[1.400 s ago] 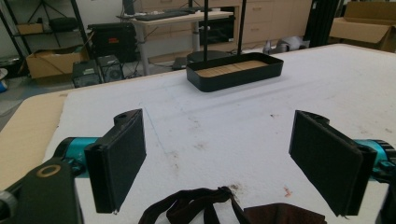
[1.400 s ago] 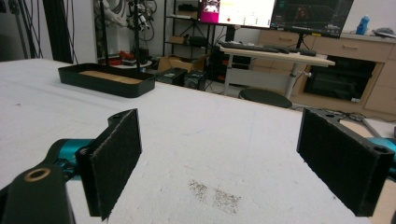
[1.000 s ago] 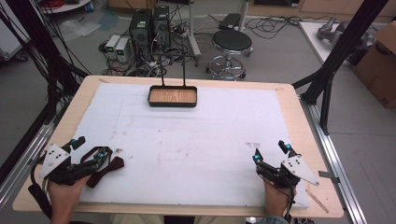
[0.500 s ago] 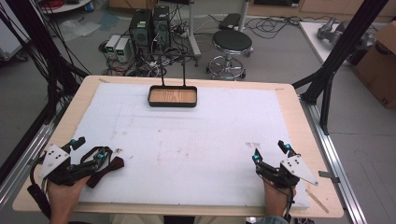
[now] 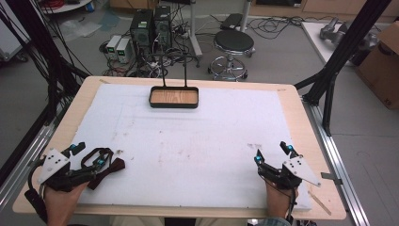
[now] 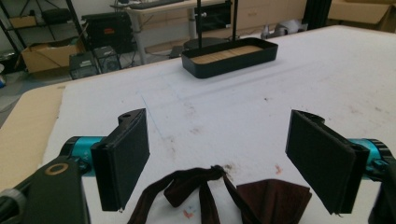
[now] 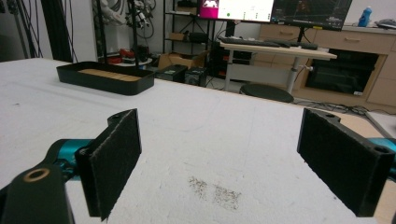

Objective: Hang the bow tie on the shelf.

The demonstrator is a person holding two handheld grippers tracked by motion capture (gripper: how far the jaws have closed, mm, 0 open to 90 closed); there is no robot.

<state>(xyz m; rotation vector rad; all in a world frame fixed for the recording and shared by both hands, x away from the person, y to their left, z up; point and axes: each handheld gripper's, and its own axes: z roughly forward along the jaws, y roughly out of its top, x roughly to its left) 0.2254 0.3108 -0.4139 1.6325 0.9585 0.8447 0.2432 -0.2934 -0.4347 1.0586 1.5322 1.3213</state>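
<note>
Left gripper view: a limp, light dark cloth strap (image 6: pixel 219 193) is seen between the wide left tongs (image 6: pixel 231 163). It is best pinched at its bunched knot, judged soft and slack; the right tongs (image 7: pixel 243 163) are wide too, holding nothing.

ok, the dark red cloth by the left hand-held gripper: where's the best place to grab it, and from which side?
Probably at the knot of the dark red cloth, where the straps and the flat folded part meet: it is bunched and raised, while the rest lies flat on the white mat. The left hand-held gripper is open with the knot between its jaws, so come from the near side, low and straight ahead.
</note>
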